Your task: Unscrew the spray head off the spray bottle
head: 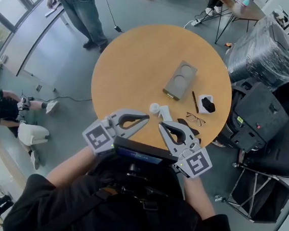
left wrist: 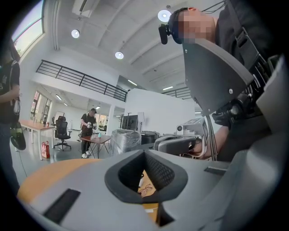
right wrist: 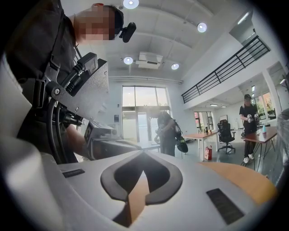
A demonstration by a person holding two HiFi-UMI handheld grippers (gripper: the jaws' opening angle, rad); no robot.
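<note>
A small white spray bottle (head: pixel 164 112) lies on the round wooden table (head: pixel 134 66), near its front edge. My left gripper (head: pixel 147 118) and right gripper (head: pixel 160 124) hover side by side just in front of the bottle, tips pointed toward each other, neither touching it. Both are shut with nothing between the jaws. In the left gripper view the closed jaws (left wrist: pixel 144 152) fill the lower frame, and the right gripper (left wrist: pixel 180 143) shows beyond them. The right gripper view shows its own closed jaws (right wrist: pixel 143 154) and the left gripper (right wrist: pixel 113 144) opposite. The bottle is hidden in both gripper views.
A grey tray (head: pixel 180 80) with two round recesses lies mid-table. To its right are a dark pen (head: pixel 194 101), a white box with a black object (head: pixel 205 104) and a pair of glasses (head: pixel 195 119). Plastic-wrapped equipment (head: pixel 265 48) stands right of the table. A person (head: pixel 84 5) stands beyond it.
</note>
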